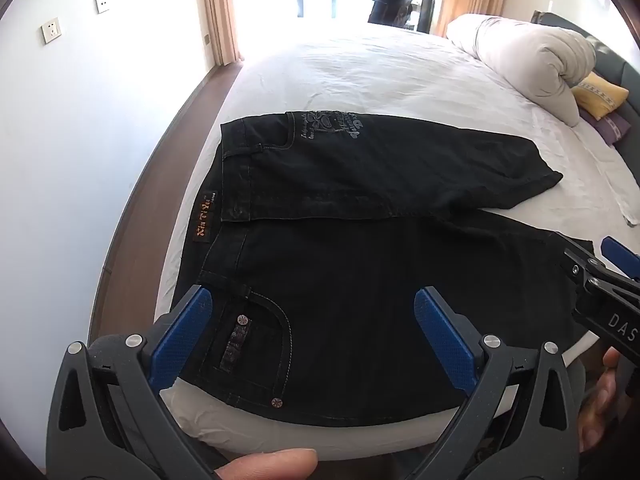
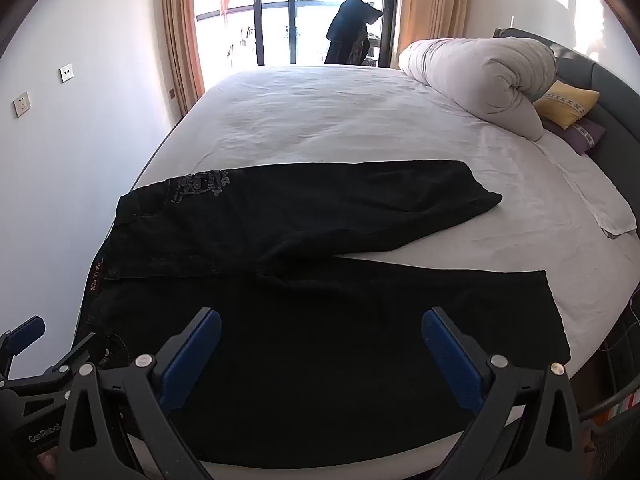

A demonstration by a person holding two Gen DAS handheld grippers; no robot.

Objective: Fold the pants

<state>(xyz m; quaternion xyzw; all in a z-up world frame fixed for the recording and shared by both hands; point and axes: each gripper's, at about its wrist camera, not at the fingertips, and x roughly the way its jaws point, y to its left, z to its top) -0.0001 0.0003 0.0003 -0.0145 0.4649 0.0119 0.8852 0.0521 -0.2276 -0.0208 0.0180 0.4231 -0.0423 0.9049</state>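
Black short pants lie flat on the white bed, waistband to the left, both legs spread apart toward the right. They also show in the right wrist view. My left gripper is open and empty, hovering over the near leg by the front pocket and waistband. My right gripper is open and empty, hovering over the near leg farther right; it shows at the right edge of the left wrist view. The left gripper shows at the lower left of the right wrist view.
A rolled white duvet and a yellow pillow lie at the bed's head on the right. A white wall with sockets stands left. Curtains and a balcony door lie beyond the bed's far edge.
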